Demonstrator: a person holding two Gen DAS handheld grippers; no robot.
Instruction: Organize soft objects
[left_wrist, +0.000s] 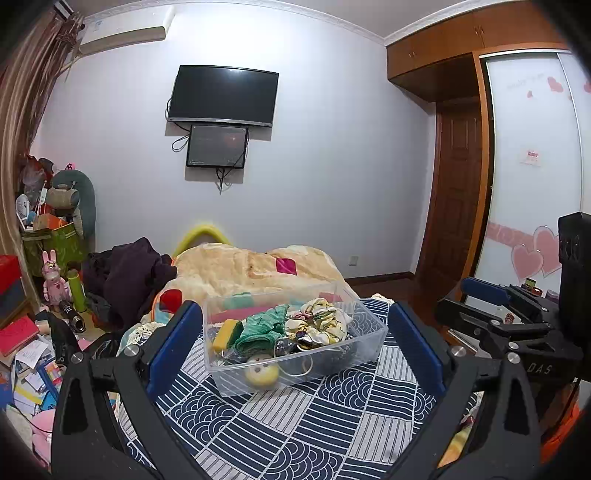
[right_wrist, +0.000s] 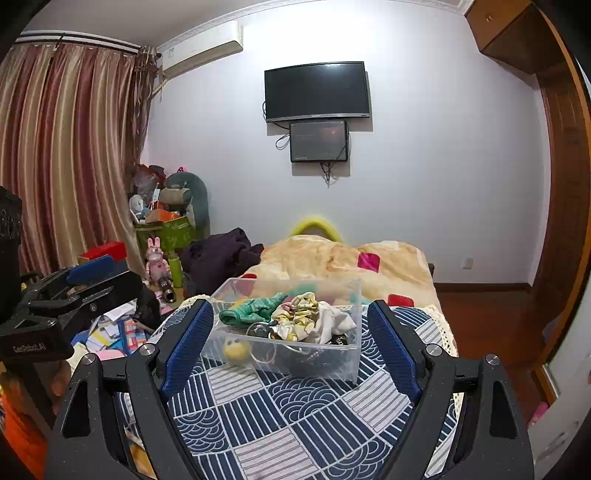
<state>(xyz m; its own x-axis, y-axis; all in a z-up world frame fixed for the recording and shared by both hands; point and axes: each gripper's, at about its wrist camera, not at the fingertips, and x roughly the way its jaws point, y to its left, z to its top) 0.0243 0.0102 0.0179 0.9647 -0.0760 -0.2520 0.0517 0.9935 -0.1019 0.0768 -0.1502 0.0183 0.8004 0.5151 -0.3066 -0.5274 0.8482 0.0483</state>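
Note:
A clear plastic bin (left_wrist: 369, 345) stands on the blue patterned bedspread (left_wrist: 295, 424). It holds a green cloth (left_wrist: 264, 326), a cream patterned cloth (left_wrist: 321, 323), a yellow sponge (left_wrist: 226, 334) and a yellow round toy (left_wrist: 261, 373). My left gripper (left_wrist: 293, 332) is open and empty, its fingers wide on either side of the bin, a little short of it. In the right wrist view the bin (right_wrist: 332, 363) holds the same green cloth (right_wrist: 255, 310) and cream cloth (right_wrist: 299, 319). My right gripper (right_wrist: 291, 328) is open and empty, also short of the bin.
A tan blanket (left_wrist: 255, 269) and dark clothes (left_wrist: 129, 277) lie beyond the bin. Books, toys and boxes (left_wrist: 40, 332) clutter the floor on the left. A wardrobe (left_wrist: 532, 166) stands on the right. The other gripper shows at the right edge (left_wrist: 517, 321) and at the left edge (right_wrist: 55, 306).

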